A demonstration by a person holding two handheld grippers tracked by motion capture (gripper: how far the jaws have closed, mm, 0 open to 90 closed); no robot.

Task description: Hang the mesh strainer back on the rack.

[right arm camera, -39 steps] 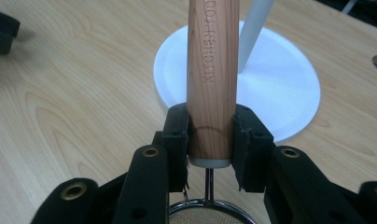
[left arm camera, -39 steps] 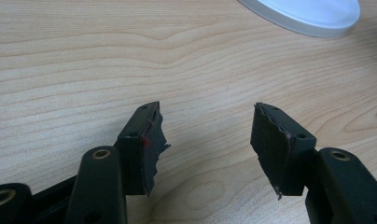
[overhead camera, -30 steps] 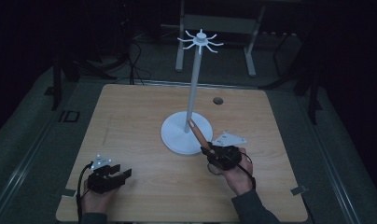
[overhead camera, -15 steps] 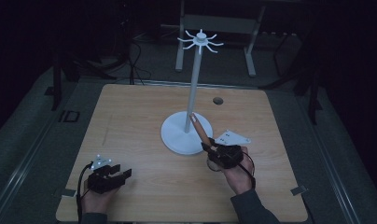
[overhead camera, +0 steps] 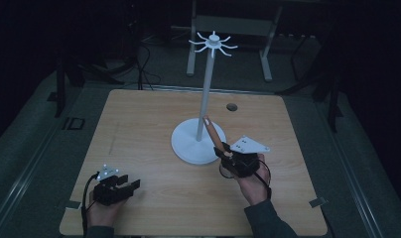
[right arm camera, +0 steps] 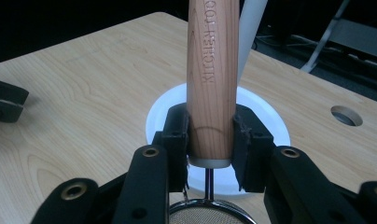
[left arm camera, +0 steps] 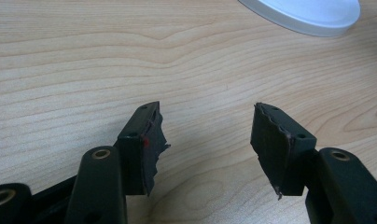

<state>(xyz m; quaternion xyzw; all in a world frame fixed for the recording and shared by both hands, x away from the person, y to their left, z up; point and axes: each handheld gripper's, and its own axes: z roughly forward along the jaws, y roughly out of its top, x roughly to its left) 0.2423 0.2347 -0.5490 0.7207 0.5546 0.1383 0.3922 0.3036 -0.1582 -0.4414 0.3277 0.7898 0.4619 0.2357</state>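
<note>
Wooden strainer handle [overhead camera: 214, 134] stands more upright now, pinched in the right gripper [overhead camera: 223, 151] near the white stand [overhead camera: 191, 146]. Low left, the left gripper [overhead camera: 130, 184] rests spread, empty.

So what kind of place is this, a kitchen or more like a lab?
Probably a lab or recording workspace, not a kitchen: a bare wooden table with a cable hole, trailing cables on a dark floor, and a white hook stand set up as a test prop.
</note>
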